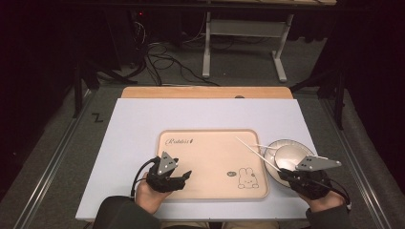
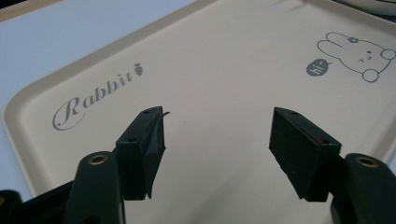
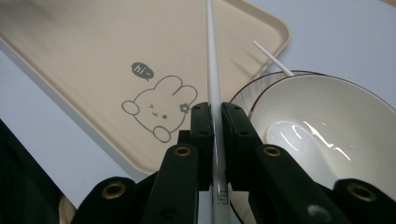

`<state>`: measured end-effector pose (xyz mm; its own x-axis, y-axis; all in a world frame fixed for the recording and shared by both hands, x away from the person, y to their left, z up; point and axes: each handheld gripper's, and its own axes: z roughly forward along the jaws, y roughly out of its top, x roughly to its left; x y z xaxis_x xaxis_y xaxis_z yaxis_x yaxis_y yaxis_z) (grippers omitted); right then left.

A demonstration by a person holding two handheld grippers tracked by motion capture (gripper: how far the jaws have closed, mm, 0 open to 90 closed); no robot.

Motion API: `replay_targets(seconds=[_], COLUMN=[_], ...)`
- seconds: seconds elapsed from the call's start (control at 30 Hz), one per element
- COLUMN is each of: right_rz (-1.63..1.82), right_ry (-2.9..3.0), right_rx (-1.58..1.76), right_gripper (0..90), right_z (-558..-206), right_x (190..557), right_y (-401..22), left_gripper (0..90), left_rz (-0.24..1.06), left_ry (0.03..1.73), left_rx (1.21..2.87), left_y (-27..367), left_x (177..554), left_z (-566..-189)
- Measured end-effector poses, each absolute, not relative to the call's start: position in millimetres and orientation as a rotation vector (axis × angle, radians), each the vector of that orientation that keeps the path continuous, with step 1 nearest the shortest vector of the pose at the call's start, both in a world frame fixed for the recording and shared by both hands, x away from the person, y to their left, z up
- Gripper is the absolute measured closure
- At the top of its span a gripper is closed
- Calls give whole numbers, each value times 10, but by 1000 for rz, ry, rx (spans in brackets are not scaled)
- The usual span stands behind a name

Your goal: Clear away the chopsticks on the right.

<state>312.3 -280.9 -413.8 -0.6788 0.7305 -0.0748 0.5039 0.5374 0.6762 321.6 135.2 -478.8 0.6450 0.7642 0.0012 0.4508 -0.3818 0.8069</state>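
A beige tray (image 1: 210,162) with rounded corners and a low raised rim lay at the middle of the white table top (image 1: 138,124). Its surface was smooth and matte, printed with the word "Rabbit" toward ten o'clock and a small cartoon rabbit (image 1: 246,178) with a "hi" bubble toward five o'clock. Nothing lay inside it.

At three o'clock from the tray, just beside its right rim, stood a round white bowl (image 1: 286,155), glossy like glazed ceramic, with a thin dark line around its lip. In the right gripper view it sat on a matching plate (image 3: 243,100) whose rim bore the same dark edge. The bowl's hollow showed bright reflections and no food. A second slim white chopstick (image 1: 265,146) rested across the bowl's rim near ten o'clock.

The right gripper (image 3: 215,116), at five o'clock on the table, had its black jaws closed tight on a long, thin, smooth white chopstick (image 3: 212,70). The stick ran from the jaws toward eleven o'clock, passing over the tray's right rim beside the bowl.

The left gripper (image 2: 217,135) hovered low over the tray's seven o'clock part, its two blocky black jaws standing wide apart with nothing between them, only bare tray beneath.
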Motion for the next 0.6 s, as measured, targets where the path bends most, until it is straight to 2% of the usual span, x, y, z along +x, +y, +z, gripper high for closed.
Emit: replay_targets(seconds=[0.6], right_rz=[785], right_ry=[2424], right_rx=[1102], right_gripper=[845], right_z=[-4371], right_x=[3300], right_y=[-2467], left_gripper=[363], left_rz=[484], left_ry=[941], left_rx=[2031], left_y=[1352], left_x=[3203], left_z=[-4779])
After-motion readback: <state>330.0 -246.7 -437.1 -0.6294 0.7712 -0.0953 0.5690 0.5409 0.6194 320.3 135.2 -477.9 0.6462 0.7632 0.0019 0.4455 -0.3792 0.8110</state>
